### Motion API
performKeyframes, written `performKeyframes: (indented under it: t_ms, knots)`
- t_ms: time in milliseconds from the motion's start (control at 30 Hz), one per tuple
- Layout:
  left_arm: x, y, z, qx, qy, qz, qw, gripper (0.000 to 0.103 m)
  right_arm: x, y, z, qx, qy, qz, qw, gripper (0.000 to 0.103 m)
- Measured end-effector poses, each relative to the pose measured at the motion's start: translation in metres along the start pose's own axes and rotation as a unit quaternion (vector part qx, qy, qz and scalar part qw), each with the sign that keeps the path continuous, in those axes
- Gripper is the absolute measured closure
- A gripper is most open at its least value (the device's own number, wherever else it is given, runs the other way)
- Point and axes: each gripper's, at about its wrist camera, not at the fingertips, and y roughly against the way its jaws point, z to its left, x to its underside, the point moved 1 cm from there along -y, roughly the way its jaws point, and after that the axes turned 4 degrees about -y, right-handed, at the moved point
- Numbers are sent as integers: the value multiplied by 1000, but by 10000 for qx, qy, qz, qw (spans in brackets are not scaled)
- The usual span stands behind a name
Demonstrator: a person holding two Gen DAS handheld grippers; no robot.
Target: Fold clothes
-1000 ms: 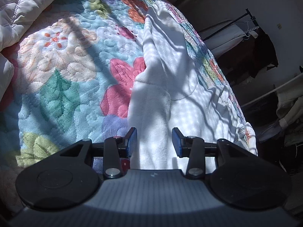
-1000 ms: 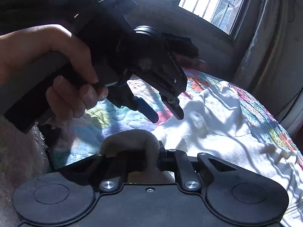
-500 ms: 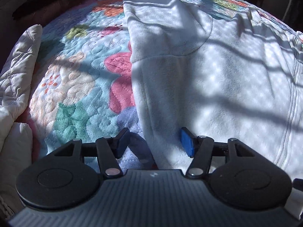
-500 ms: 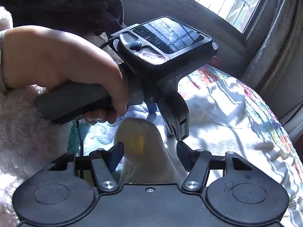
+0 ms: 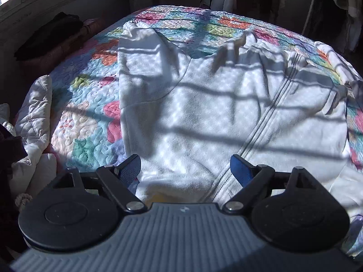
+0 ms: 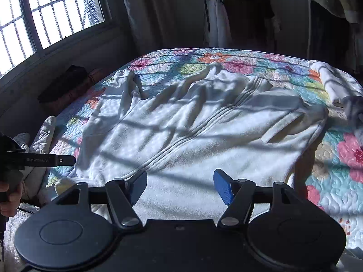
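Below, both grippers hang over a white zip-front fleece jacket [image 5: 204, 113] spread on a flowered quilt [image 5: 86, 117] that covers the bed; barred shadows from the window [image 6: 45, 11] cross the cloth.

Left gripper [image 5: 185, 170]: its jaws are opening and stand wide apart; nothing is pinched between the blue pads [image 5: 239, 170]; the jacket's hem lies under and just ahead of the gap; the zip [image 5: 261, 122] runs from beside the right-hand pad away and to the right; one sleeve [image 5: 138, 52] lies ahead and to the left of the jaws, folded along the jacket's side; a pale quilted garment [image 5: 36, 117] is heaped well to the left of the left-hand pad, off the jacket.

Right gripper [image 6: 180, 187]: its jaws are also opening, wide apart, with no cloth clamped; the jacket's body lies beneath and ahead of the gap; the zip runs from just beyond the left-hand pad toward the collar [image 6: 256, 83], far ahead; a side pocket flap [image 6: 283, 124] sits ahead and to the right of the jaws; a second white piece of cloth [image 6: 329, 81] lies far ahead and right, apart from the jacket; the left gripper's body and the person's hand [image 6: 10, 195] holding it show at the far left, beside the left-hand jaw; a dark object [image 6: 63, 81] rests on the ledge under the window.
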Motion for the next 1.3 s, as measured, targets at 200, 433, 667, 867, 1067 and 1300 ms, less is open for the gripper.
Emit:
performKeyframes:
  t_ms: [200, 433, 667, 867, 1067, 1300]
  knots:
    - [8, 58, -30, 316, -278, -232, 9988, 3, -1, 46, 1, 593, 126, -29, 9982, 17]
    - [15, 88, -48, 982, -43, 14, 9952, 3, 9, 86, 7, 784, 155, 43, 9968, 12]
    - [17, 94, -74, 900, -293, 385, 9948, 3, 11, 95, 6, 1130, 155, -106, 9934, 12]
    - [20, 95, -90, 896, -431, 450, 9940, 3, 9, 94, 7, 1074, 139, -121, 9940, 12]
    - [20, 95, -101, 775, -560, 447, 9944, 3, 9, 88, 8, 1004, 158, -64, 9948, 12]
    - [24, 92, -103, 737, -530, 504, 9946, 3, 11, 84, 4, 848, 97, 76, 9963, 12]
